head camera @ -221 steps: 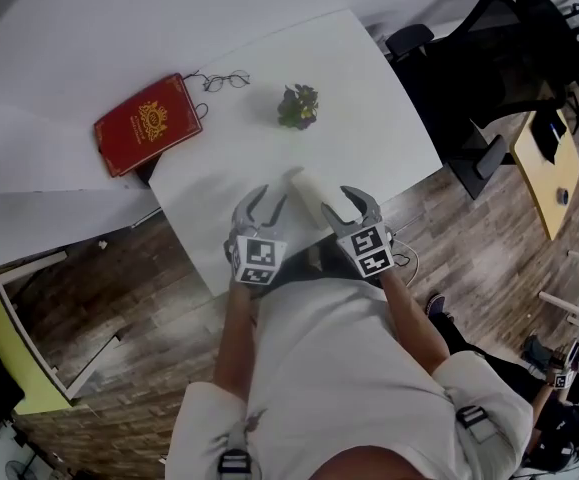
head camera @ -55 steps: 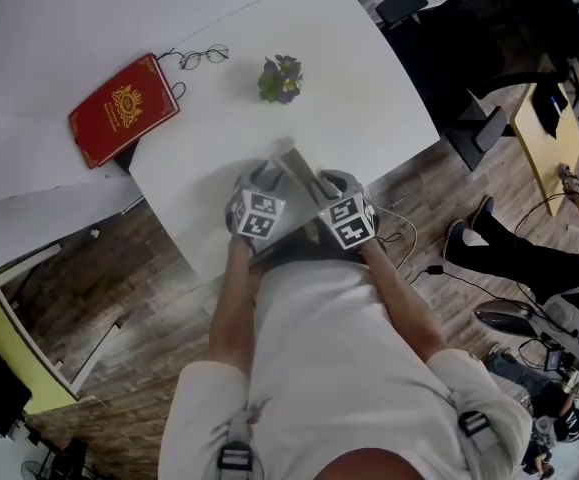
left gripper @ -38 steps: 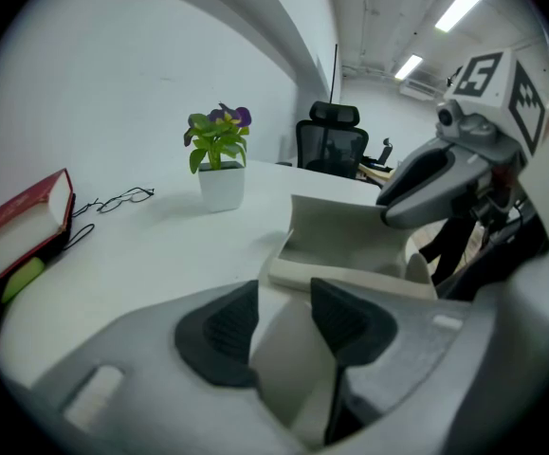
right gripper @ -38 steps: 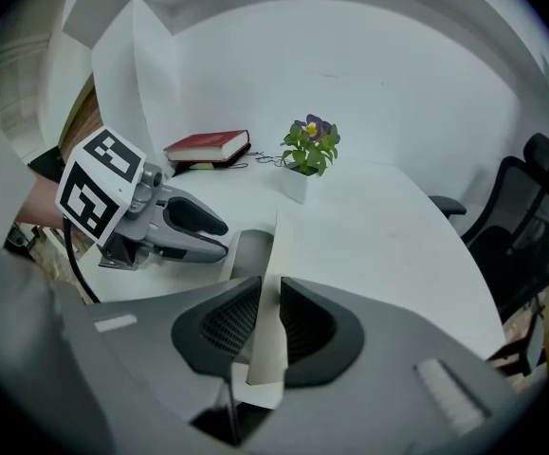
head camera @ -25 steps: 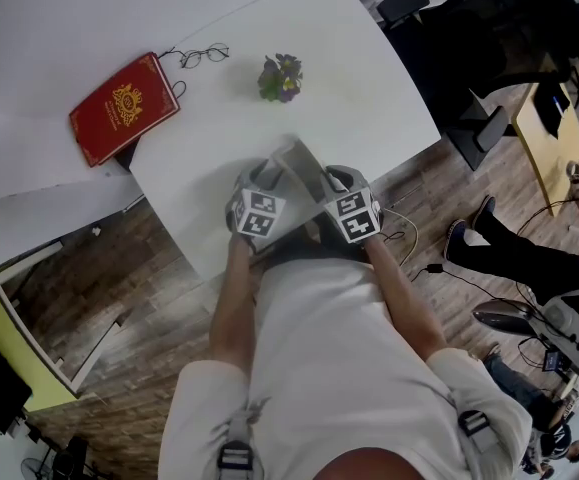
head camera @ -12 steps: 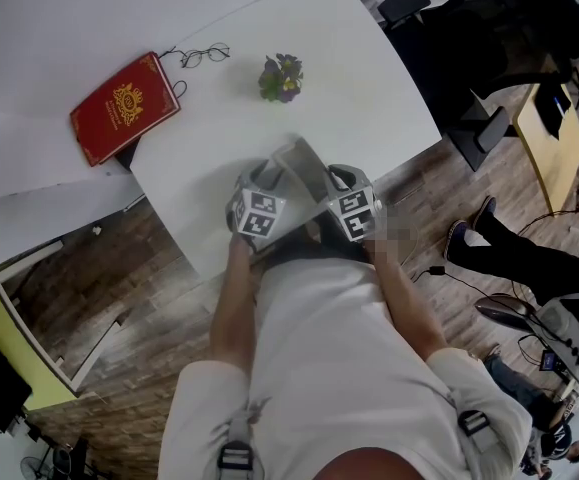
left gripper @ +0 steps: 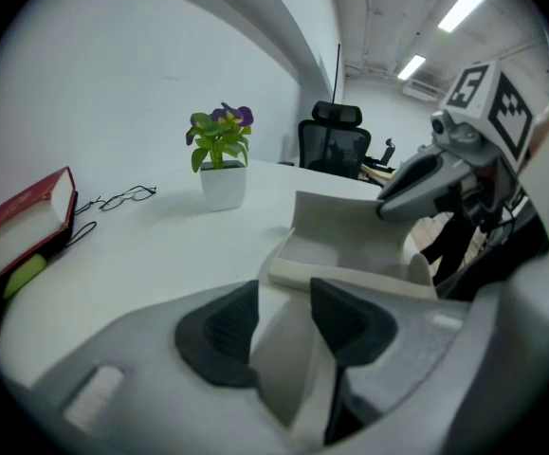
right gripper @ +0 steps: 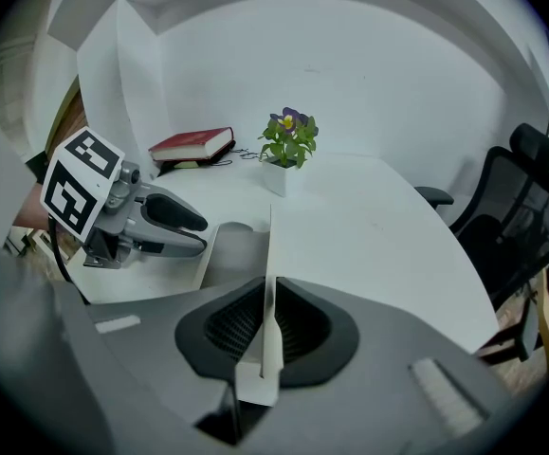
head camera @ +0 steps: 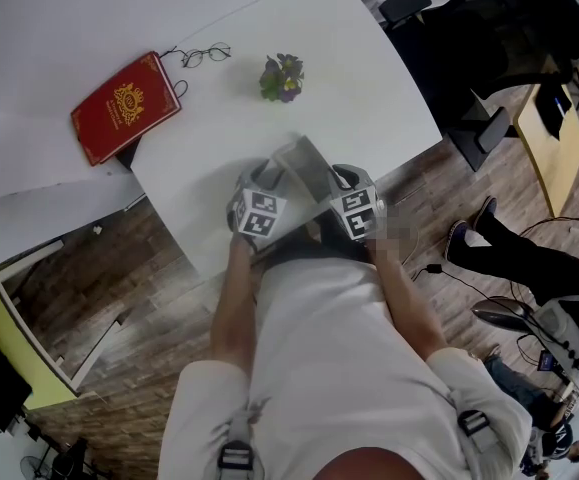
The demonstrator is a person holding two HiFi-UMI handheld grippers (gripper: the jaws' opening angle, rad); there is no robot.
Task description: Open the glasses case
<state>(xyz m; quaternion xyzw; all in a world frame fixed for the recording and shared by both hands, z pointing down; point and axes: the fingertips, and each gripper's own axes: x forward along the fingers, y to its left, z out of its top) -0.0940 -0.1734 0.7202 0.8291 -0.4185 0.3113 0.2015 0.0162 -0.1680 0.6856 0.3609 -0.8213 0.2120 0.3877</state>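
**Case about half open: base clamped, lid pinched**

Step in hand: swinging the lid up. The glasses case (head camera: 302, 161) is at the near edge of the table (head camera: 369, 78), right in front of the person.

- left gripper (left gripper: 283, 325): pads closed onto the near end of the case's base. The white body fills the gap between them. It reads as the steadying grip.
- right gripper (right gripper: 269, 325): jaws almost together, clamped on the thin lid (right gripper: 271, 254). The lid stands edge-on, roughly upright off the base.
- The tray looks empty in both gripper views.

My read is that the lid is past the hard part but not fully back. The next move is for the right gripper to carry the lid further over on an arc about the hinge, away from the left gripper, while the left holds the base. After that, let go.

Risks:
- The lid is thin, so it could flex or slip out of the pinch.
- The case is close to the table edge, so a pull toward the person could drag it off.

Around:
- potted plant (head camera: 283, 76), mid-table
- glasses (head camera: 204, 55), beyond the plant to the left
- red book (head camera: 126, 106), far left
- office chair (head camera: 499, 38), off the table's right side

All of these are well apart from the case, and nothing blocks the lid's swing. The only tight spot is the two grippers working close together.
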